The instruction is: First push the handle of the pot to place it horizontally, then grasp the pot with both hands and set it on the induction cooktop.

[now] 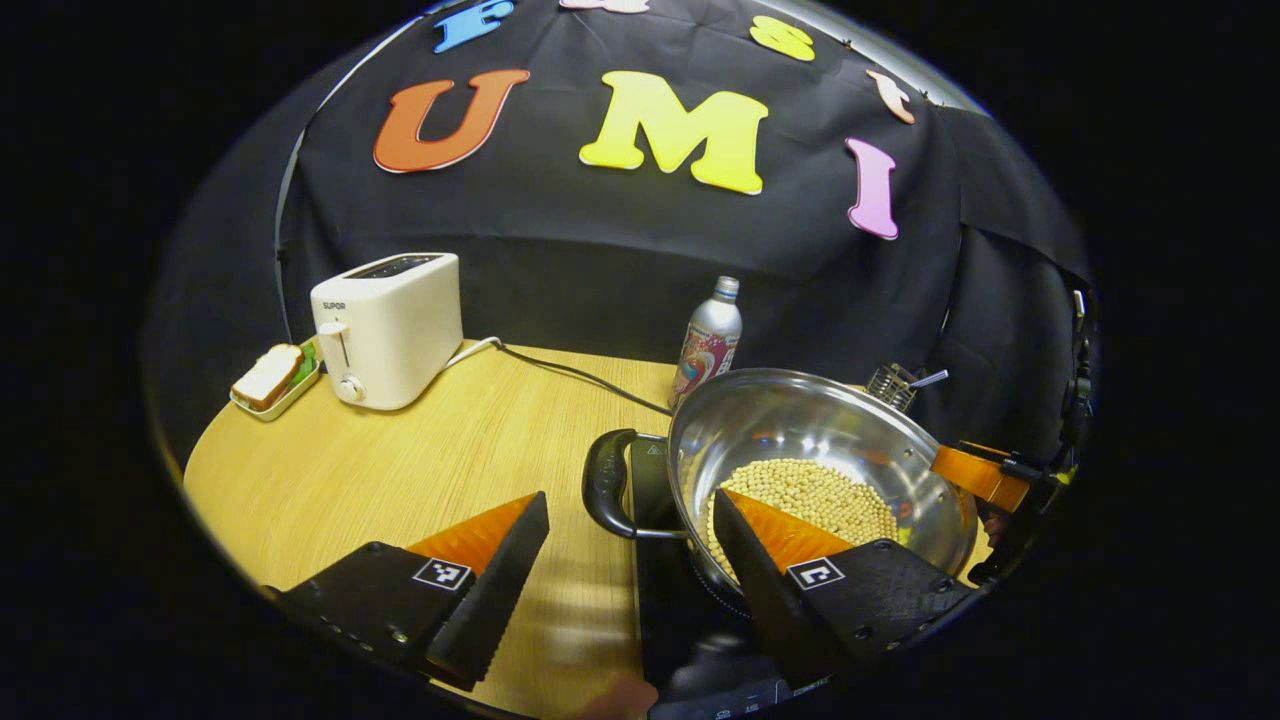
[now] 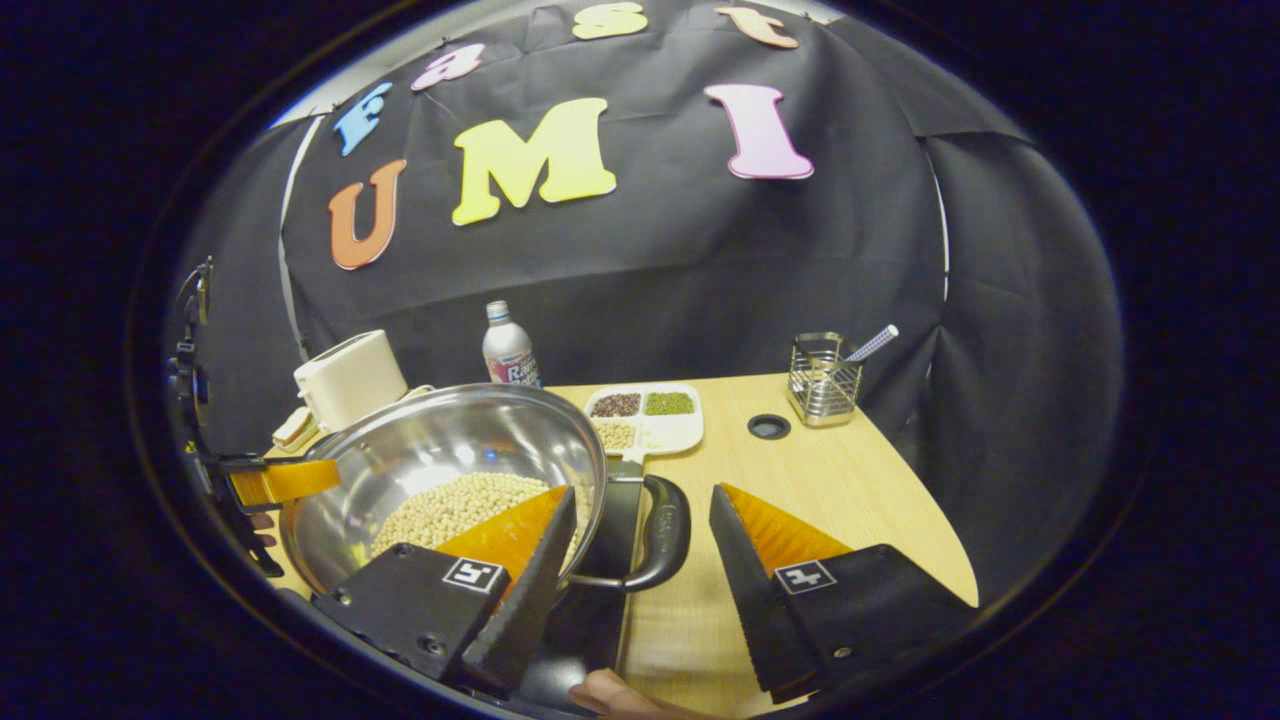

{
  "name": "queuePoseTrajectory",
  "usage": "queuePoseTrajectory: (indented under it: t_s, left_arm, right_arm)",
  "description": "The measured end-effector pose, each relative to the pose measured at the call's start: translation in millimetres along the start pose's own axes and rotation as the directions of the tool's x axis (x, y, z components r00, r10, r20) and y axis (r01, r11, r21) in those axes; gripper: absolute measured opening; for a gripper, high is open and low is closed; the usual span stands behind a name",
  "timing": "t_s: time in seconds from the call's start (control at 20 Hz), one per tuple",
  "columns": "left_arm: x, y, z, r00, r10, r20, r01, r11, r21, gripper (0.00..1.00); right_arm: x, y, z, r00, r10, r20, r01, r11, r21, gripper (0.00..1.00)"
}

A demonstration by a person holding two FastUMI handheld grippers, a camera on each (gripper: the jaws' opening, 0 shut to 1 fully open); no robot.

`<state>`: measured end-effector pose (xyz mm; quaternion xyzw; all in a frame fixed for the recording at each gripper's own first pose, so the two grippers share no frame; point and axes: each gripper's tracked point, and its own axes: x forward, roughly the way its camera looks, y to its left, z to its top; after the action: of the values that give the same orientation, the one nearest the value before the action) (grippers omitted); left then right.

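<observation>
the steel pot (image 1: 815,450), soybeans (image 1: 805,495) pooled in its bottom, sits lower right in the left gripper view, over the black induction cooktop (image 1: 665,590) at the bottom centre. the left gripper (image 1: 632,545) is spread wide, its fingers straddling the pot's left loop handle (image 1: 608,482), gripping nothing. in the right gripper view the pot (image 2: 450,460) is lower left and the right gripper (image 2: 640,540) is just as wide around the other loop handle (image 2: 665,530). if the lift is next, i'd close both claws squarely on the handles together and keep the pot level so the beans stay in. both tools point forward and slightly down. a toaster (image 1: 390,325) stands upper left.
</observation>
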<state>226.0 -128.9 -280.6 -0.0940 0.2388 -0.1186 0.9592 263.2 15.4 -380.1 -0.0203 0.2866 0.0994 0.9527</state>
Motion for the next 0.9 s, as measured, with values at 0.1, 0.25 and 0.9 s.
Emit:
queuePoseTrajectory:
  t_s: [0.1,0.25,0.9]
  left_arm:
    - [-24,1,4,0.999,0.001,0.051,-0.001,1.0,0.003,0.99]
    - [-54,10,9,0.994,0.04,0.105,-0.043,0.999,0.026,0.98]
    - [-191,25,16,0.955,0.126,0.27,-0.15,0.986,0.072,0.95]
  right_arm:
    - [-18,4,-3,1.0,-0.002,0.017,0.002,1.0,-0.006,0.84]
    - [-48,7,-7,0.999,-0.007,0.05,0.008,1.0,-0.011,0.84]
    - [-187,27,8,0.964,-0.011,0.267,0.023,0.999,-0.042,0.92]
